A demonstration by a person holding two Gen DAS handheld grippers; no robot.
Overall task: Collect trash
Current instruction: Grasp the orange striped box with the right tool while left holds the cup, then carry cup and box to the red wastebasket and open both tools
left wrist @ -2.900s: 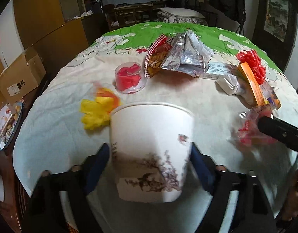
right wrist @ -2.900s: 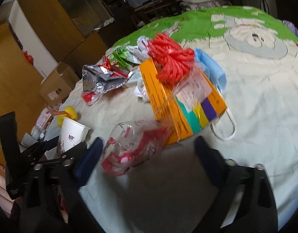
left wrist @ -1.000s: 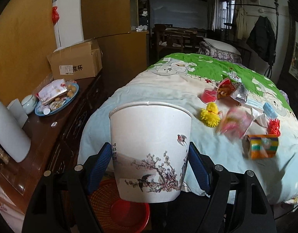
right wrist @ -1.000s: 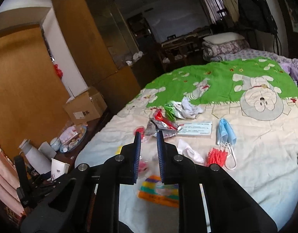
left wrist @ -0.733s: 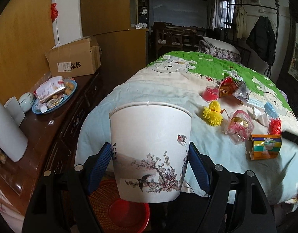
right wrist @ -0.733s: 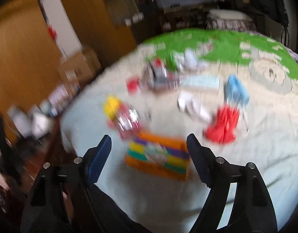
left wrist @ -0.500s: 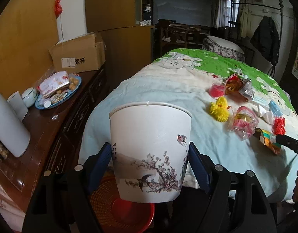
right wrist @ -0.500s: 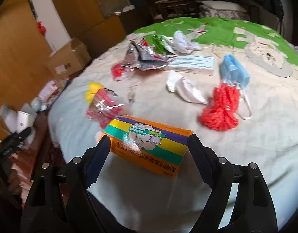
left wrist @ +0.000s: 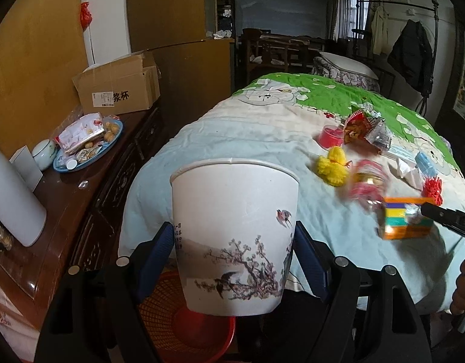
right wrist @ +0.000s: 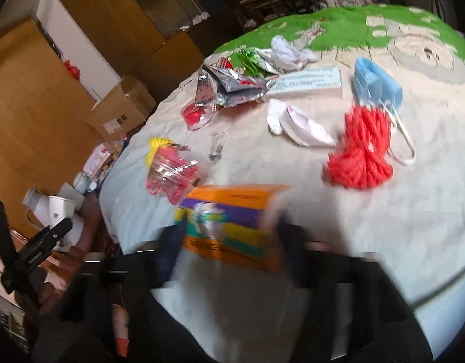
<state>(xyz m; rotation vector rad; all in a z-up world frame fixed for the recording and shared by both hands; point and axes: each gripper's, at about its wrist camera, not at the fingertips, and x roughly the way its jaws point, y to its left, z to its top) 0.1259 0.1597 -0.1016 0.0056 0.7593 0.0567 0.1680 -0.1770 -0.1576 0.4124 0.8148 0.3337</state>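
My left gripper (left wrist: 234, 257) is shut on a white paper cup (left wrist: 234, 233) with a blossom print, held upright off the bed's near edge above a red basket (left wrist: 184, 326). My right gripper (right wrist: 229, 239) is closed around an orange, purple and green carton (right wrist: 232, 224) at the bed's near edge; the carton also shows in the left wrist view (left wrist: 403, 217). On the bed lie a clear wrapper with red contents (right wrist: 171, 175), a red tassel bundle (right wrist: 362, 154), a white crumpled bag (right wrist: 299, 124), a foil snack bag (right wrist: 229, 87) and a blue mask (right wrist: 374, 84).
A yellow pompom (left wrist: 333, 165) and a red cup (left wrist: 332, 136) lie on the bed. A dark wooden sideboard (left wrist: 66, 211) at the left carries a snack plate (left wrist: 87, 148), a white thermos (left wrist: 11, 202) and a cardboard box (left wrist: 117, 87).
The right gripper let the clear wrapper drop on the bed, opened, moved onto the carton and closed on it. The left gripper drew back off the bed with the cup.
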